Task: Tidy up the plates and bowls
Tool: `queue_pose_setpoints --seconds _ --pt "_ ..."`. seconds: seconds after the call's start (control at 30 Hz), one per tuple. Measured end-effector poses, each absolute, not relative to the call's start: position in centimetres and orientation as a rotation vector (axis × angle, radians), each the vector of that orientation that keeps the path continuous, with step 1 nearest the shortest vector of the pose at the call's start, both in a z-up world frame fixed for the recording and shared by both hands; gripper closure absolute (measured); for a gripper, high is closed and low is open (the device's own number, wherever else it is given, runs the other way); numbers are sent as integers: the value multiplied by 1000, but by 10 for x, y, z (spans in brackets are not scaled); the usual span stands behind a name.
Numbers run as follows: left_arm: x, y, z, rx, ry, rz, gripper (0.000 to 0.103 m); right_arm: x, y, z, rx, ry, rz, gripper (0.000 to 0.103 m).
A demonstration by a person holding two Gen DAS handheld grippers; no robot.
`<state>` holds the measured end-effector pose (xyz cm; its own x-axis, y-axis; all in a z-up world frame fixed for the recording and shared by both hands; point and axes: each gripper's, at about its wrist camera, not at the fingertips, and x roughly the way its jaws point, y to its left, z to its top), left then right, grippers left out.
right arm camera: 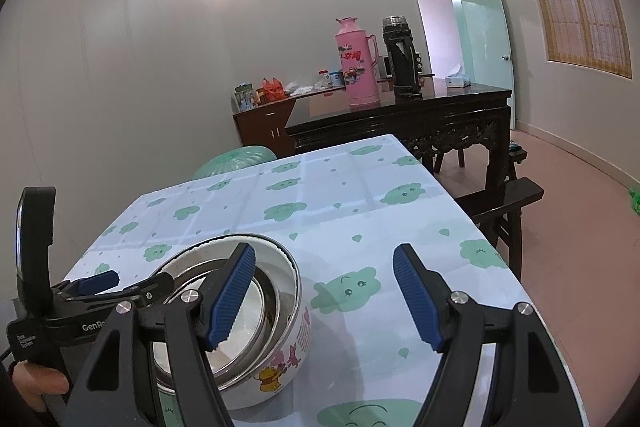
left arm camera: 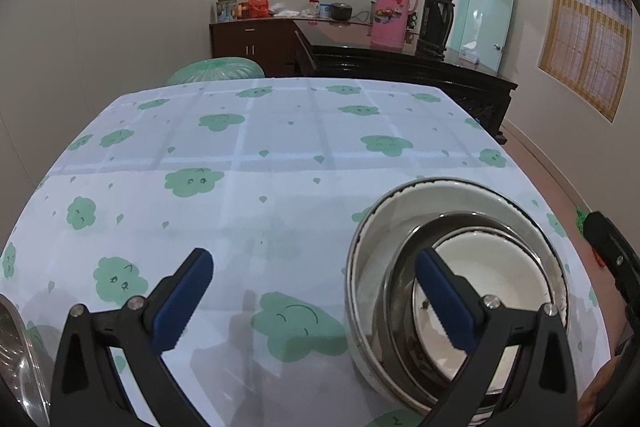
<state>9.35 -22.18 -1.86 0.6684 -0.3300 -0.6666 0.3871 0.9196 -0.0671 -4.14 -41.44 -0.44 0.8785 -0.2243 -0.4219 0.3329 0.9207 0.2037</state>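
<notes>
A stack of nested bowls (left arm camera: 452, 199) stands on the tablecloth at the right of the left wrist view: a large outer bowl, a steel bowl (left arm camera: 404, 291) and a white inner bowl (left arm camera: 492, 271). In the right wrist view the outer bowl (right arm camera: 288, 355) shows a cartoon bear print. My left gripper (left arm camera: 313, 257) is open; one finger is over the cloth, the other over the stack's inside. My right gripper (right arm camera: 325, 253) is open and holds nothing, with the stack at its left finger. The left gripper (right arm camera: 134, 281) also shows there.
Another steel bowl's rim (left arm camera: 14, 339) shows at the lower left. The table (right arm camera: 360, 195) wears a cloud-print cloth. Beyond it stands a dark wooden table (right arm camera: 400, 115) with a pink thermos (right arm camera: 358, 63) and a black flask (right arm camera: 402, 61). A bench (right arm camera: 504, 199) lies to the right.
</notes>
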Motion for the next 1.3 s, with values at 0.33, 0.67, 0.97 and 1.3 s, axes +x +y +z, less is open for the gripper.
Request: queue_pose_setpoints --seconds 0.33,0.67,0.97,1.3 --pt "94 -222 -20 92 746 -415 1 -41 -414 -3 269 404 -288 30" --pt "94 -222 -21 87 750 -418 1 -41 -412 -3 261 405 -286 39" --pt "94 -221 -21 87 750 -417 1 -40 -411 -4 256 404 -287 39" --pt "93 -222 -20 89 744 -417 1 -42 -411 -3 255 395 -290 38"
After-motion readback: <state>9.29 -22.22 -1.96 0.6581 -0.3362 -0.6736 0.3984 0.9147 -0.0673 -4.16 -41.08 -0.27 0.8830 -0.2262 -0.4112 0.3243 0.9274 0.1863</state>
